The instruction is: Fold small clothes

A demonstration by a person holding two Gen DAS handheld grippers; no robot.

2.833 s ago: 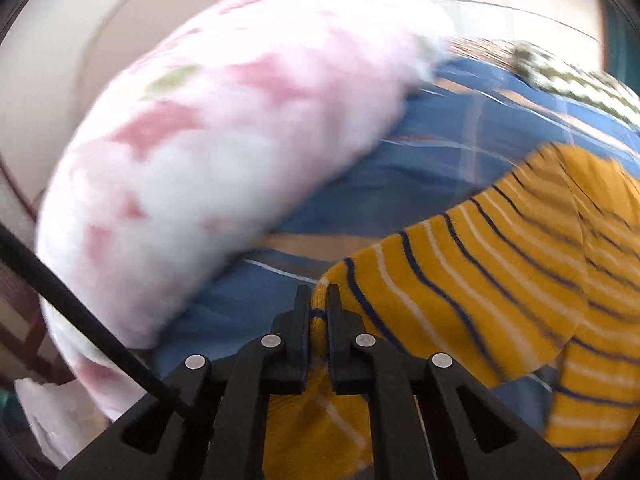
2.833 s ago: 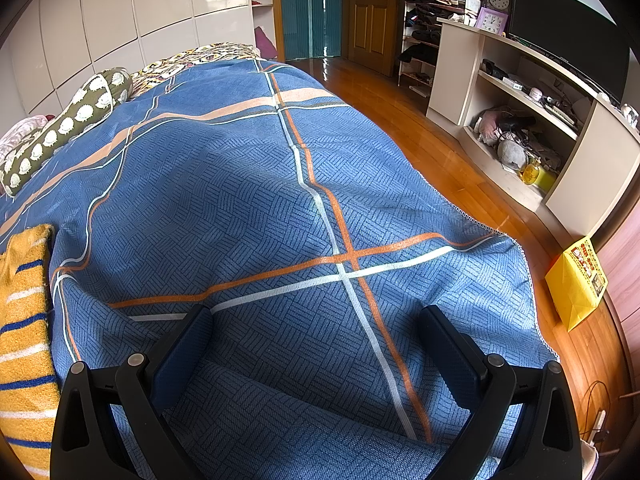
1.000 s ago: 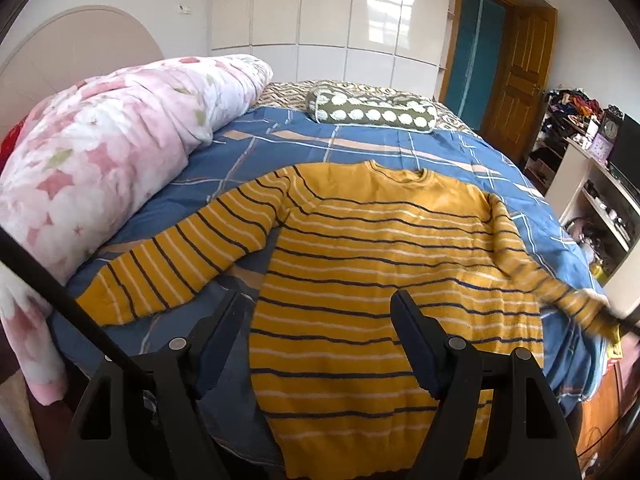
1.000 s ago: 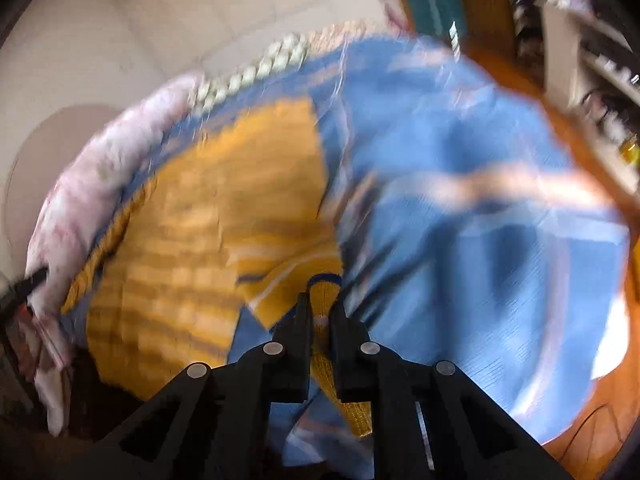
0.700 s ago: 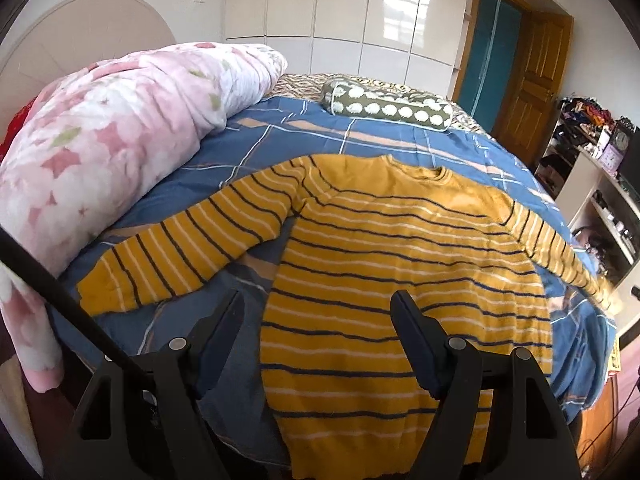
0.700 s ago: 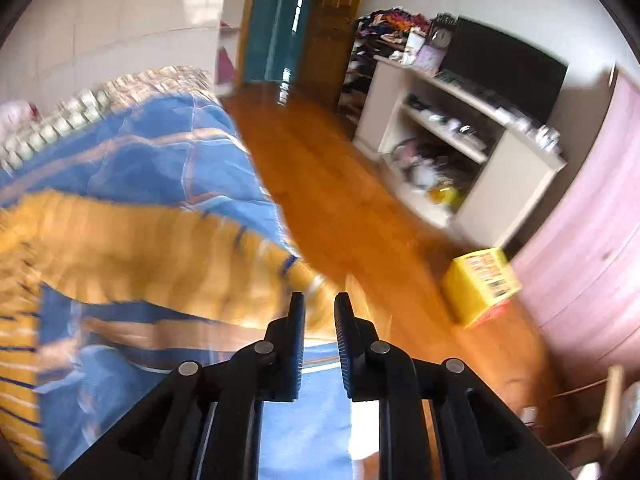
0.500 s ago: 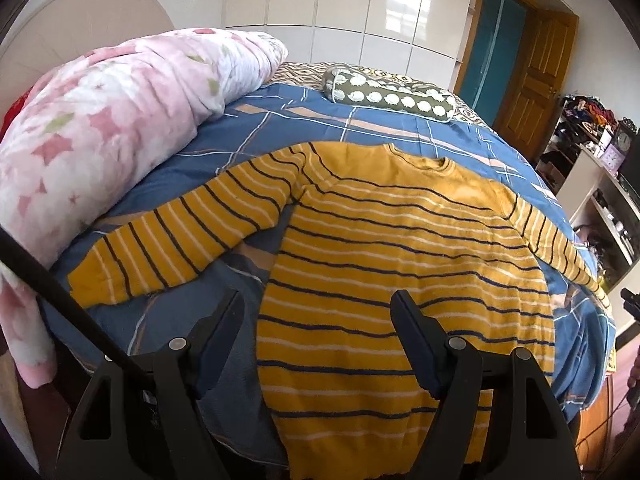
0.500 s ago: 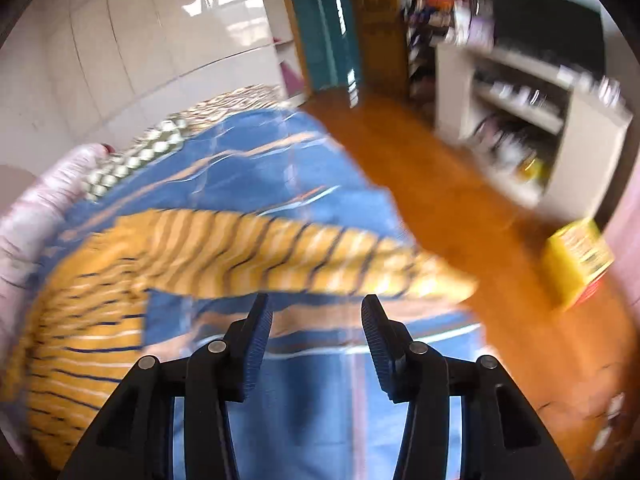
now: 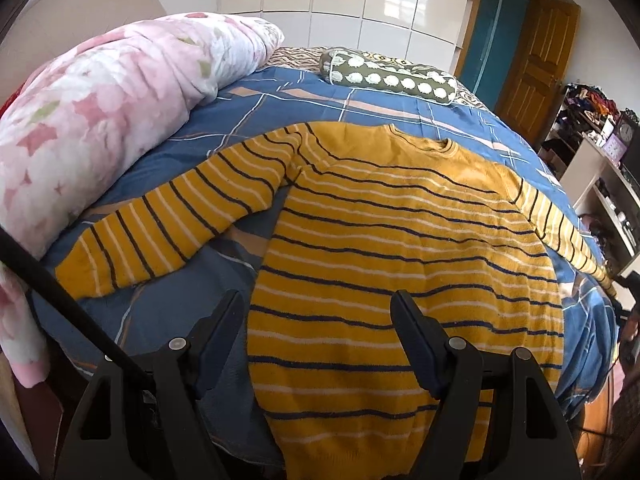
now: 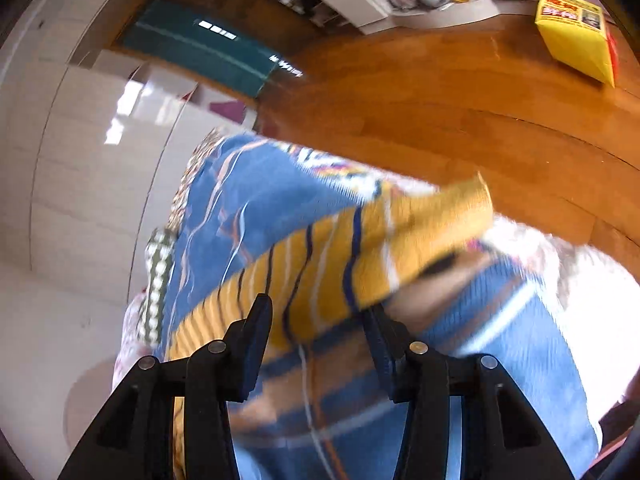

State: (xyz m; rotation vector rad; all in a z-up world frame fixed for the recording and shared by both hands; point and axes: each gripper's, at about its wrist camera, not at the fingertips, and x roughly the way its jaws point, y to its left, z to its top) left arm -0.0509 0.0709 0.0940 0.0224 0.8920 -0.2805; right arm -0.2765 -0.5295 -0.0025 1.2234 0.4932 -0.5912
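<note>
Flat now, striped sweater (image 9: 400, 248) on blue bedspread (image 9: 160, 312) — left tool (image 9: 318, 334) wide, right tool (image 10: 318, 332) just parted — both empty

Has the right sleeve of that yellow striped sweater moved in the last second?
Yes. The right sleeve was bunched in against the sweater's body a second ago; now it stretches out toward the edge of the blue bedspread, nearer the white shelf unit.

The right wrist view is smeared by motion, so the sweater sleeve (image 10: 360, 252) and the bedspread (image 10: 500, 340) under it lose their edges. In the left wrist view the sweater (image 9: 400, 280) runs off the near edge, its hem unseen, and its right cuff disappears past the bed's right side. The shelf (image 9: 612, 200) clutter is too small to identify.
</note>
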